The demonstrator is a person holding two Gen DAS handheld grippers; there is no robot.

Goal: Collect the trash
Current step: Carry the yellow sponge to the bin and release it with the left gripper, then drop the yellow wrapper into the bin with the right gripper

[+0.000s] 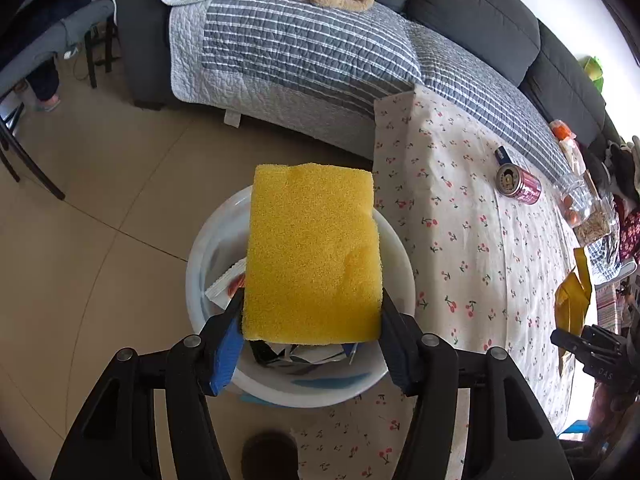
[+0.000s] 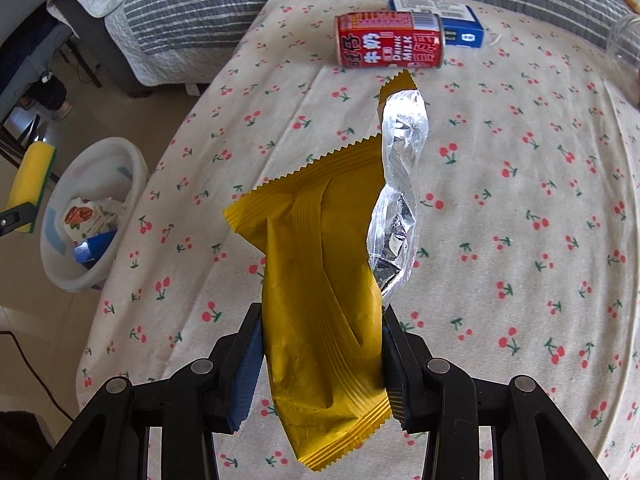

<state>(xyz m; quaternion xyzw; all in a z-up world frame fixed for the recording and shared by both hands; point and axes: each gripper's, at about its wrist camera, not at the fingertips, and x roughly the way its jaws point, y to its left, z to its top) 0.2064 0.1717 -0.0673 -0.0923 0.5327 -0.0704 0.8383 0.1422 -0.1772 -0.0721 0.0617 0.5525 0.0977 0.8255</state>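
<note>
My left gripper point(image 1: 312, 312) is shut on a yellow sponge point(image 1: 312, 252) and holds it over the white bin point(image 1: 200, 256) on the floor, which holds wrappers and paper. My right gripper point(image 2: 320, 328) is shut on a torn yellow snack wrapper point(image 2: 320, 280) with a silver lining, held above the cherry-print tablecloth point(image 2: 500, 200). A red milk can point(image 2: 390, 40) lies on its side at the far end of the table, beside a blue box point(image 2: 452, 24). The bin point(image 2: 72, 276) and sponge point(image 2: 32, 184) also show at the left of the right wrist view.
A grey sofa with a striped quilt point(image 1: 304, 52) runs behind the table. Snack bags and a clear container point(image 1: 580, 200) sit along the table's far right. Chair legs point(image 1: 24, 160) stand on the tiled floor at left.
</note>
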